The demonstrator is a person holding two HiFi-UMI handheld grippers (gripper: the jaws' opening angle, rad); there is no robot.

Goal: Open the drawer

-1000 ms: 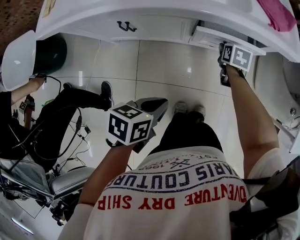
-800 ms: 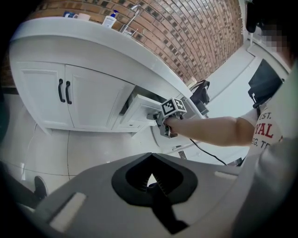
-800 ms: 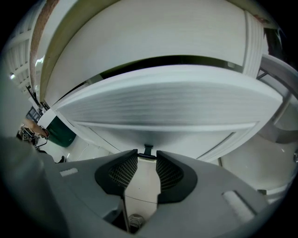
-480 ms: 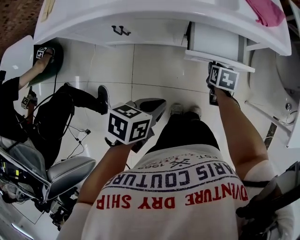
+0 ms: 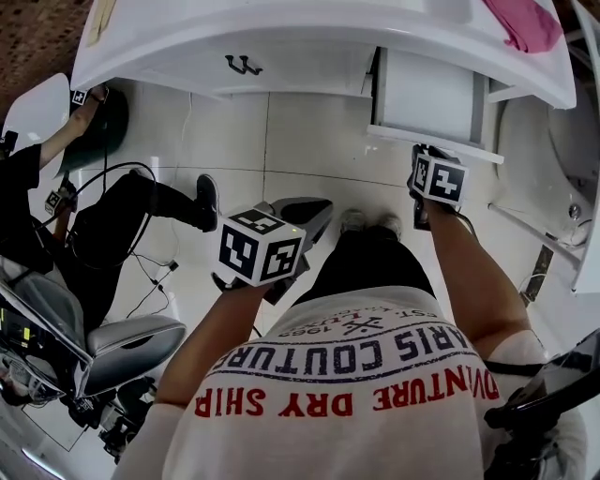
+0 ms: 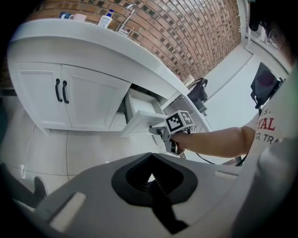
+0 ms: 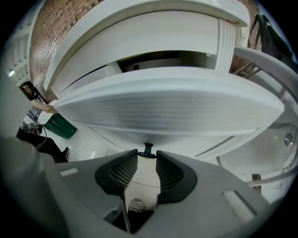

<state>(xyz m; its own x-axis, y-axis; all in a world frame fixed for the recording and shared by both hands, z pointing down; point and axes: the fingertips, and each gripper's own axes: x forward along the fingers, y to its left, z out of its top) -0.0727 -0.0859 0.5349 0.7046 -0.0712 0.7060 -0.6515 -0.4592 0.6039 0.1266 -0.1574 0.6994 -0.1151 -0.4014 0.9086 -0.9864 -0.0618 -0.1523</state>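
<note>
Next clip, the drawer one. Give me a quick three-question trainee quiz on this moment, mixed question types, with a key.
1. True or false: the drawer stands partly pulled out of the cabinet.
2. Which hand-held gripper has the drawer handle between its jaws? A) left B) right
3. Fill in: the two cabinet doors beside the drawer are ____.
Key: 1 true. 2 B, the right hand-held gripper. 3 closed.

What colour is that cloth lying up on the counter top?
Pink. The cloth shows best in the head view, at the top right corner.
</note>
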